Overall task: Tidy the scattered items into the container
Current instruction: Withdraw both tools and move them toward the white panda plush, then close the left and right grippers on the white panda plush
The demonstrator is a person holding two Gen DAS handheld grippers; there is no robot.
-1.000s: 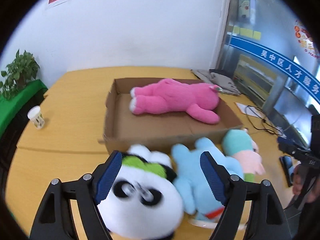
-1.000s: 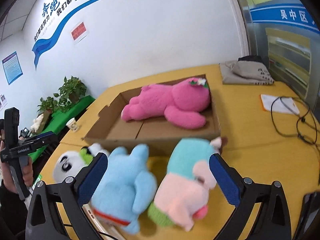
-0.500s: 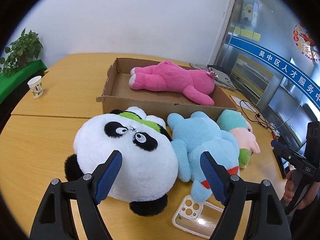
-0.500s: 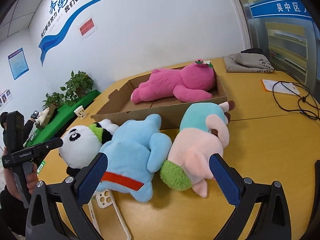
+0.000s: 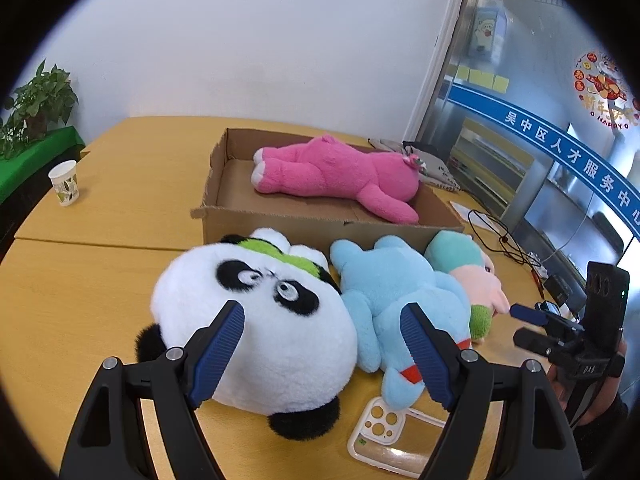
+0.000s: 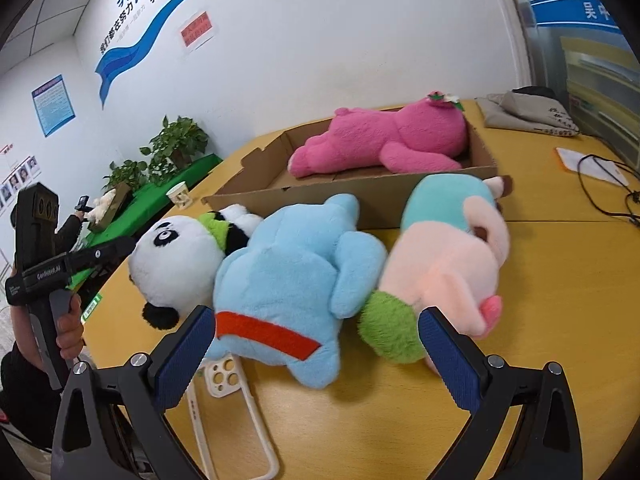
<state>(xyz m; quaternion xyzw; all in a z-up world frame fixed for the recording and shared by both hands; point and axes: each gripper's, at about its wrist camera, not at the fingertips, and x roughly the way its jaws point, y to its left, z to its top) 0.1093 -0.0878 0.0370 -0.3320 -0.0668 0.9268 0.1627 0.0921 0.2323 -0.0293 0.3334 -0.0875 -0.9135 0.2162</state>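
since the earlier frames both grippers have drawn back and lifted a little, so the toys sit lower between the fingers and the panda plush (image 5: 256, 320) shows its whole face rather than a blur; the left gripper (image 5: 322, 352) is spread wide with nothing held, its blue pads (image 5: 218, 354) hovering either side of the panda's lower half without visibly pressing it; the right gripper (image 6: 316, 356) is likewise released, jaws wide, framing the blue plush (image 6: 292, 276) and the pink-and-teal plush (image 6: 444, 256) from in front; the three toys lie in a row on the yellow table (image 5: 80, 288), touching one another, just in front of the cardboard box (image 5: 320, 226); the pink plush (image 5: 340, 176) already lies on its side inside the box; a clear phone case (image 5: 386, 436) lies flat on the table beside the blue plush's foot, at the near edge; a paper cup (image 5: 64, 182) stands upright well apart to the left; a potted plant (image 5: 36, 104) sits on a green surface beyond it; a black cable (image 6: 608, 188) and a folded grey bag (image 6: 528, 114) lie on the far right of the table.
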